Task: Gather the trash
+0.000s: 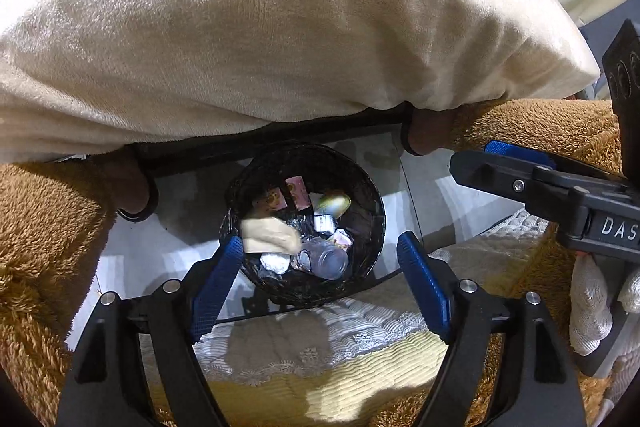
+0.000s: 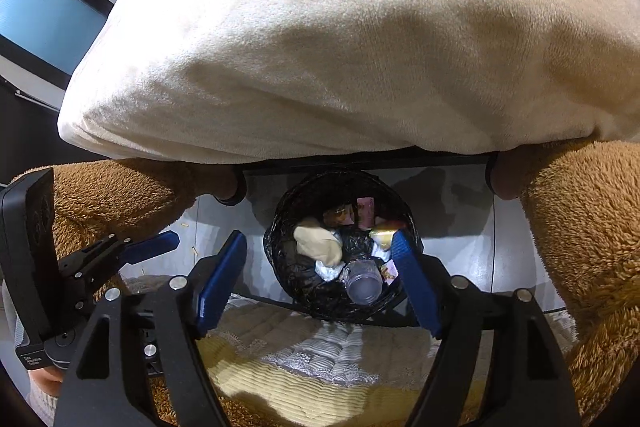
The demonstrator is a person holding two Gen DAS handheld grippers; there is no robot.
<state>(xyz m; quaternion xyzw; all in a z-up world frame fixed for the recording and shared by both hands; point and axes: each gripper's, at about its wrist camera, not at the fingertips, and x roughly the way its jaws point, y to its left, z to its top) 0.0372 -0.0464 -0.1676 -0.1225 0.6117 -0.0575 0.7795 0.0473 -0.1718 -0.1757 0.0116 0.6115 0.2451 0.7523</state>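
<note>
Both tongs — left (image 1: pixel 320 291) and right (image 2: pixel 320 283) — are held spread and empty over the bin (image 1: pixel 362 183); more trash probably needs finding next.

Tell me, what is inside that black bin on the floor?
The bin holds a clear plastic bottle, crumpled foil, a pink packet and a cream-coloured wad. Whatever lies beneath that litter is covered.
</note>
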